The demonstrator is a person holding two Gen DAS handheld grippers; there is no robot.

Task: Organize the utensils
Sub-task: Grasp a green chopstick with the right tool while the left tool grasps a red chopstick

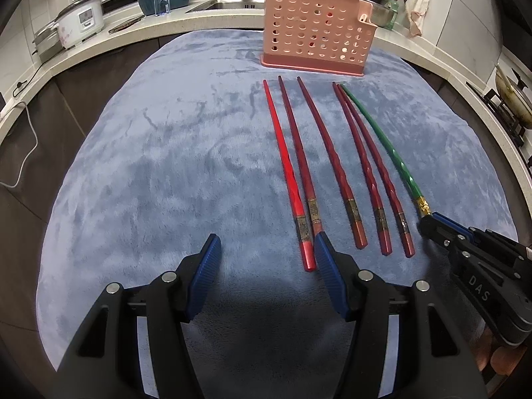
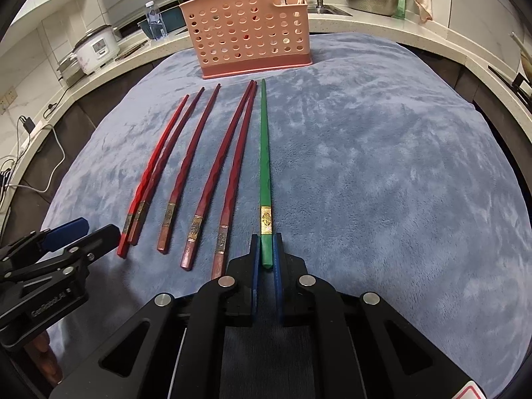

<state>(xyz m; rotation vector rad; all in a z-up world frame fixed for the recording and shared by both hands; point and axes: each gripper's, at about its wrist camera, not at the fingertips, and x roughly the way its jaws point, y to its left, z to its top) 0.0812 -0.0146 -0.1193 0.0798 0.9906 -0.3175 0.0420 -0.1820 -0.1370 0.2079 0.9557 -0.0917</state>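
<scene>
The right tool (image 2: 266, 259) is clamped on the near, thick end of the green chopstick (image 2: 265, 153), which lies on the blue cloth (image 2: 382, 166) over the counter, its thin tip pointing far toward the pink holder (image 2: 252, 33). The left tool (image 1: 266, 249) hangs half open with nothing between its blue pads (image 1: 207, 262), just left of the near end of the bright red chopstick (image 1: 282, 163).

The grip sits at the very butt of the green stick, so I judge that the long free length could swing or droop when lifted, and the stick might pivot in the pads or slip out. Its tip lies close beside the tips of the neighbouring pair of dark red chopsticks (image 2: 229, 166); a sideways drag may nudge them. Aiming a wobbling tip into the holder's narrow top could also miss.

The left tool's right pad covers the near end of one dark red chopstick in the left wrist view. The holder's inside is mostly hidden; only a green stick and a red one show above its rim, and its compartments cannot be made out clearly.
</scene>
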